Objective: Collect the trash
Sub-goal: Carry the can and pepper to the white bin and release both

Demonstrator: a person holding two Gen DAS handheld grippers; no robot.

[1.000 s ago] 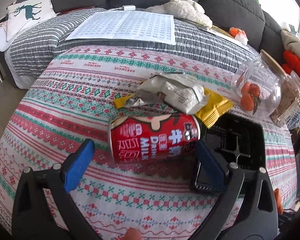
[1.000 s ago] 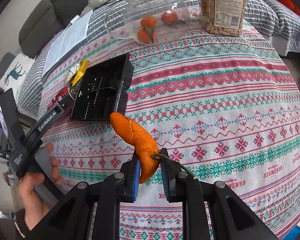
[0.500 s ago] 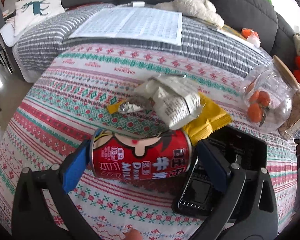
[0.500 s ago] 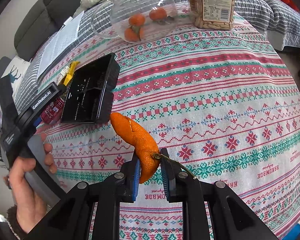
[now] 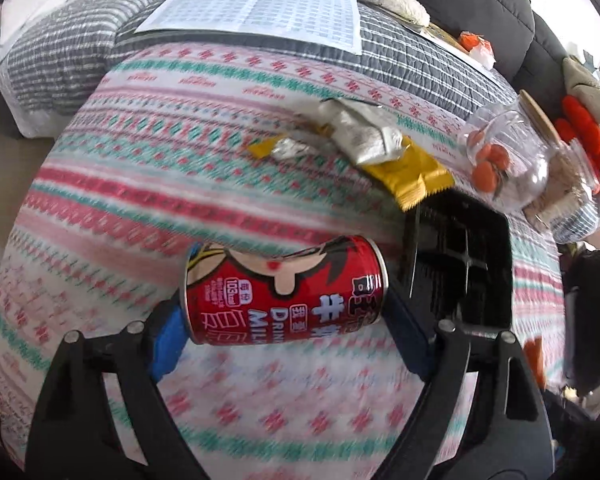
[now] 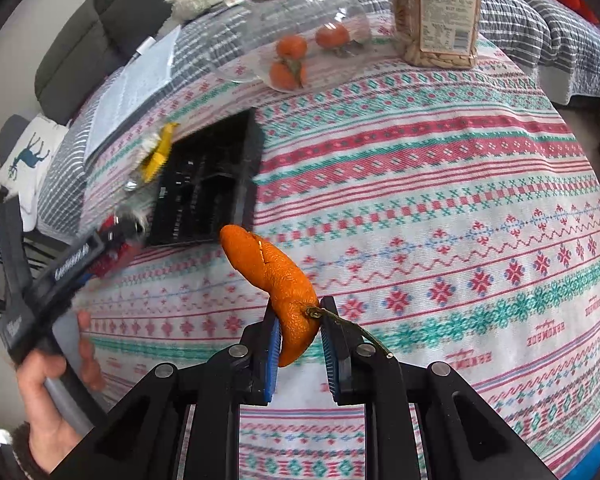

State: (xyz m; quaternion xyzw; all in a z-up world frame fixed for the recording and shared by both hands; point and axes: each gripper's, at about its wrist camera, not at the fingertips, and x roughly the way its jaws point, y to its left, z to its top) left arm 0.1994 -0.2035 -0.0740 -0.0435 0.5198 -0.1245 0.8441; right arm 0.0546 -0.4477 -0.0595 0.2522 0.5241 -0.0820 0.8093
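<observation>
We judge the red milk can point(image 5: 284, 292) to be light, probably empty, stiff along its length but easy to dent on the side, and smooth enough to slip, so the best hold is end to end, one pad on each flat end. This is how our left gripper point(image 5: 280, 334) takes it: the jaws have just been closing and now the blue pads press on both ends of the can, which lies crosswise between them, above the patterned tablecloth point(image 5: 140, 184) and just left of the black tray point(image 5: 460, 264). The orange peel point(image 6: 276, 280) is soft, very light and bends easily; our right gripper point(image 6: 300, 344) holds it with narrow jaws at its lower end, near the stem. Further away, two crumpled wrappers point(image 5: 364, 148) wait beside the tray.
</observation>
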